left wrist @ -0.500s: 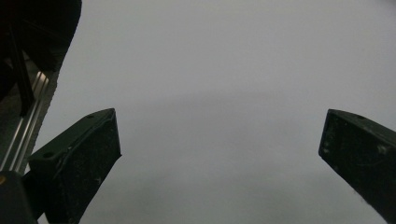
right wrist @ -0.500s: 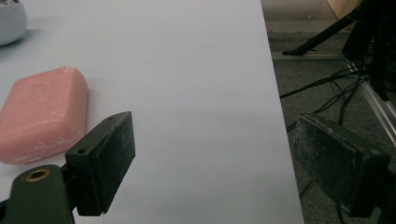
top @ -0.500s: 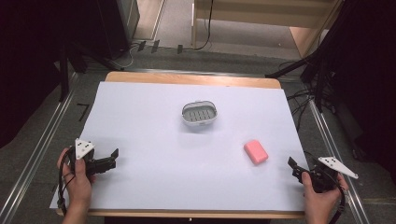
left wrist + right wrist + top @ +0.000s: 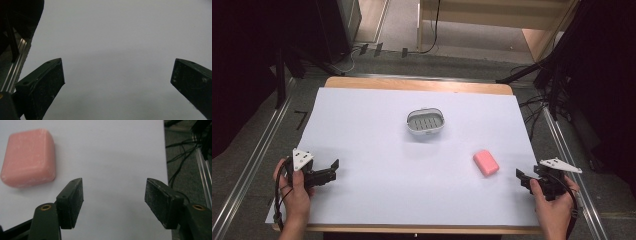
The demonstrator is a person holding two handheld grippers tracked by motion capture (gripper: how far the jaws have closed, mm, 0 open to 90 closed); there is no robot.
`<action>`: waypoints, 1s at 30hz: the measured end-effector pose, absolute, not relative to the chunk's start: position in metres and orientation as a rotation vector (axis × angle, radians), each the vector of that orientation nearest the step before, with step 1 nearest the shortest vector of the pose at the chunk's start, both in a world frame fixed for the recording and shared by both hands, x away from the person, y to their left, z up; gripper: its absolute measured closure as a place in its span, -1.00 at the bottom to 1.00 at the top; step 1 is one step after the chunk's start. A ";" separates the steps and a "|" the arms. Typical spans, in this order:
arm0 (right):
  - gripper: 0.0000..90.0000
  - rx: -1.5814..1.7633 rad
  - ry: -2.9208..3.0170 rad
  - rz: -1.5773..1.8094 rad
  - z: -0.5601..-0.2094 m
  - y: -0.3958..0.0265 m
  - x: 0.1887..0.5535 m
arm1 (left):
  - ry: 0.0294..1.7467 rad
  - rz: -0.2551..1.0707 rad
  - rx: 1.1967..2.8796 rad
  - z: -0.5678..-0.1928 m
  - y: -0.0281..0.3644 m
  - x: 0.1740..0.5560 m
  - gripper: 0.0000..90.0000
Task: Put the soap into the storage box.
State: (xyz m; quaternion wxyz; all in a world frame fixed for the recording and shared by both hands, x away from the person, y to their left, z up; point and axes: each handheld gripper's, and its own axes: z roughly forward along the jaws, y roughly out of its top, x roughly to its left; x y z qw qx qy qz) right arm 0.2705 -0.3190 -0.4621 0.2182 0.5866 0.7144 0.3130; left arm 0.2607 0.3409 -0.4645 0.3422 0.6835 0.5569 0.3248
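A pink soap bar (image 4: 486,162) lies on the white sheet at the right front. In the right gripper view the soap bar (image 4: 28,157) sits up and left of the jaws, apart from them. My right gripper (image 4: 519,177) rests low at the sheet's right edge, just right of the bar. It (image 4: 113,192) is open with bare sheet between its pads. A grey slotted soap dish (image 4: 425,121) stands mid-table, farther back. My left gripper (image 4: 334,168) is at the front left, pointing right. It (image 4: 117,75) is wide open over bare sheet.
The white sheet (image 4: 377,150) covers a wooden table (image 4: 412,84). Metal rails (image 4: 257,160) run along both sides, and cables (image 4: 537,107) lie on the floor at the right. Dark equipment stands at the back left and right.
My right hand has edged slightly up and left toward the soap bar. The left gripper has kept still.
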 end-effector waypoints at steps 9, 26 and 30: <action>-0.61 1.585 2.290 0.682 -0.450 -0.288 0.287 | 1.448 0.843 1.778 -0.464 0.341 0.261 -1.00; -0.84 1.634 2.511 0.414 -0.448 -0.251 0.316 | 1.445 0.837 1.777 -0.465 0.341 0.261 -1.00; -0.84 1.634 2.521 0.415 -0.448 -0.245 0.319 | 1.444 0.837 1.777 -0.465 0.342 0.261 -1.00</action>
